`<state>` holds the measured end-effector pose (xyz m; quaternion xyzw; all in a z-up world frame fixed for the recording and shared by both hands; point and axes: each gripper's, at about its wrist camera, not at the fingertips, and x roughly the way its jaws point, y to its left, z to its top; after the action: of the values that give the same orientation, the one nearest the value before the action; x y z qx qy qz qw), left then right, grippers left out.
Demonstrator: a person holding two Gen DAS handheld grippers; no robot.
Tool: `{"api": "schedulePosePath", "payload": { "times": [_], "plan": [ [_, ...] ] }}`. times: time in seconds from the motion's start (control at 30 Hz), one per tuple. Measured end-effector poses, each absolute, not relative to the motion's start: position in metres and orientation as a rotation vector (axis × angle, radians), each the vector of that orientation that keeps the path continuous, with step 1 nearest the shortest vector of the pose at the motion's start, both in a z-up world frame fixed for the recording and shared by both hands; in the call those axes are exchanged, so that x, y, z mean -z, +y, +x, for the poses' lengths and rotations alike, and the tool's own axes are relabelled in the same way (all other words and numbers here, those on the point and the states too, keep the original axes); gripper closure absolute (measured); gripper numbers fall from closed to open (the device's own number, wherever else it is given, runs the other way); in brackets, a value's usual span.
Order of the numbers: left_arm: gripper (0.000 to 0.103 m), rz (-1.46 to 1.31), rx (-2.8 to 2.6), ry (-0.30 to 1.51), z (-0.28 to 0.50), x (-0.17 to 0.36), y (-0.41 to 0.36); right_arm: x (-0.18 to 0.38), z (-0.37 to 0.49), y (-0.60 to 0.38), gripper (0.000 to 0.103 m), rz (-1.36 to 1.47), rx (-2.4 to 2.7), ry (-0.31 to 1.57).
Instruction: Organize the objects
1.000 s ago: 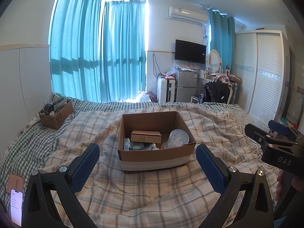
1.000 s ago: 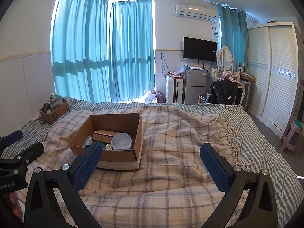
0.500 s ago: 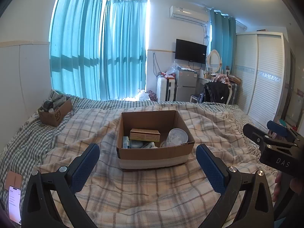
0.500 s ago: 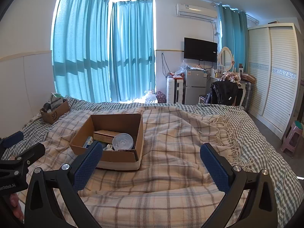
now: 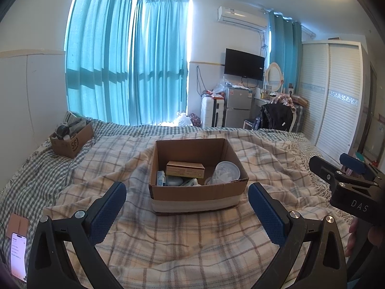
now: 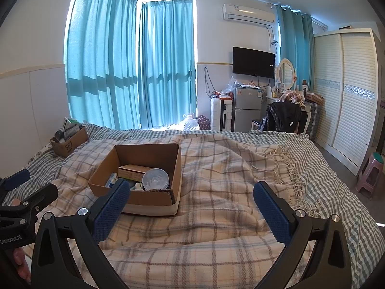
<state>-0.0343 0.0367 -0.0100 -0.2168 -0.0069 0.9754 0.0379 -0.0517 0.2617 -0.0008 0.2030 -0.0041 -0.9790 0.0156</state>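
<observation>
Both the left gripper and right gripper are hovering wide and empty. The box is sitting ahead between the left fingers on the soft bed; pressing its rim is likely tipping it.

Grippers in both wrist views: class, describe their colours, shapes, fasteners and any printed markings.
The left gripper and the right gripper share one design: black triangular cut-out frames, silver screws, and fingers faced with textured blue pads. Seen from the left wrist view, the right gripper's body reads "DAS".
</observation>
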Motion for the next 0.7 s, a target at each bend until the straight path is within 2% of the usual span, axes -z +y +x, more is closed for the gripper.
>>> {"api": "schedulePosePath", "payload": {
  "times": [0.7],
  "plan": [
    [0.000, -0.658, -3.017, 0.016, -0.0334, 0.0071, 0.0350, 0.0042, -0.0550, 0.2562, 0.000, 0.641, 3.052, 0.013]
  ]
}}
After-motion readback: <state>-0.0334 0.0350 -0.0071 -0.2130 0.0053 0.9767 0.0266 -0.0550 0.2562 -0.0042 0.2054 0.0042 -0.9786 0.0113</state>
